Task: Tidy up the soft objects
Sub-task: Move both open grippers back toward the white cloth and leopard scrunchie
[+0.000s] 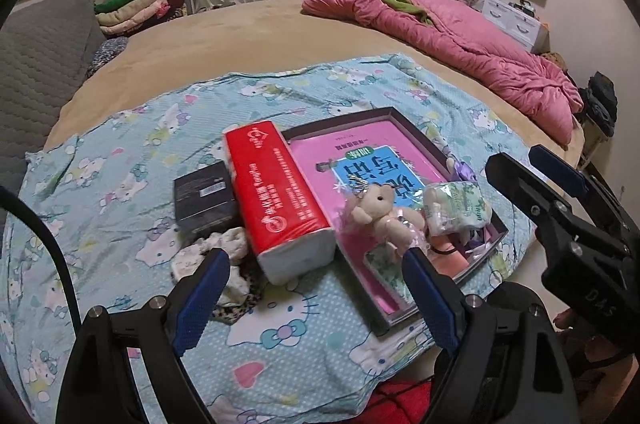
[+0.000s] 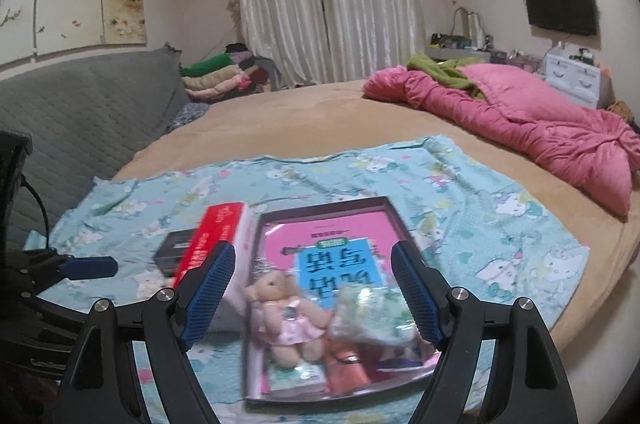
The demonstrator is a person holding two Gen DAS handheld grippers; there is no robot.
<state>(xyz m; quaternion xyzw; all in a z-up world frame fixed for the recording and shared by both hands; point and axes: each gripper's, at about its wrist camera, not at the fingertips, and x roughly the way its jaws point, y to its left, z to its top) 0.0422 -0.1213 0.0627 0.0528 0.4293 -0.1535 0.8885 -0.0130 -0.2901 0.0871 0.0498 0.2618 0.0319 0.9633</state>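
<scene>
Both tongs spread, empty: right tongs [image 2: 312, 288] above teddy bear [image 2: 286, 320] in tray [image 2: 320, 206]; left tongs [image 1: 316, 288] near tissue pack [image 1: 276, 200]

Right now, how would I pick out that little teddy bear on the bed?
Find the blue cartoon-cat sheet spread over the tan bed, then the shallow dark-rimmed box with a pink book inside. The teddy bear lies on that book, beside a green-printed tissue pack; it alone is furry, beige, in a pink dress.
</scene>
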